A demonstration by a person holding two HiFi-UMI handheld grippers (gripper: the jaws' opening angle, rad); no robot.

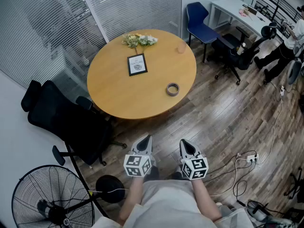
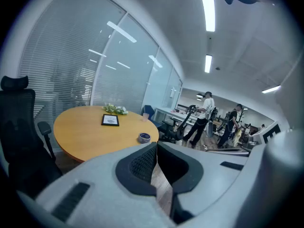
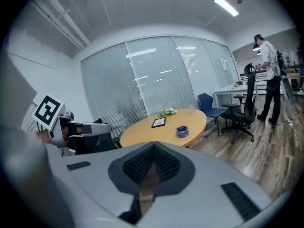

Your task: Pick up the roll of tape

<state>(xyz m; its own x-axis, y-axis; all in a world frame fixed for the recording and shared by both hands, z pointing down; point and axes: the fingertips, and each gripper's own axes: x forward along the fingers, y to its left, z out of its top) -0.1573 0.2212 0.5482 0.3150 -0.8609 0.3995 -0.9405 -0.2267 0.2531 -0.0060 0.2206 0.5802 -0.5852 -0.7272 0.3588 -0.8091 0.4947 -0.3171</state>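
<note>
The roll of tape [image 1: 173,89] lies flat near the right front edge of the round wooden table [image 1: 123,91]; it also shows as a small grey-blue ring [image 2: 144,137] in the left gripper view and as the same roll [image 3: 182,131] in the right gripper view. Both grippers are held close to the person's body, well short of the table. The left gripper [image 1: 145,141] is shut with nothing between its jaws. Beside it, the right gripper [image 1: 185,145] is also shut and empty. Each carries a marker cube.
On the table lie a framed picture [image 1: 137,64], a bunch of flowers [image 1: 138,40] and a small cup [image 1: 181,47]. A black office chair [image 1: 66,125] stands left of the table, a fan [image 1: 50,198] at lower left, a blue chair [image 1: 201,27] behind. Cables [image 1: 244,160] cross the floor. People stand far right.
</note>
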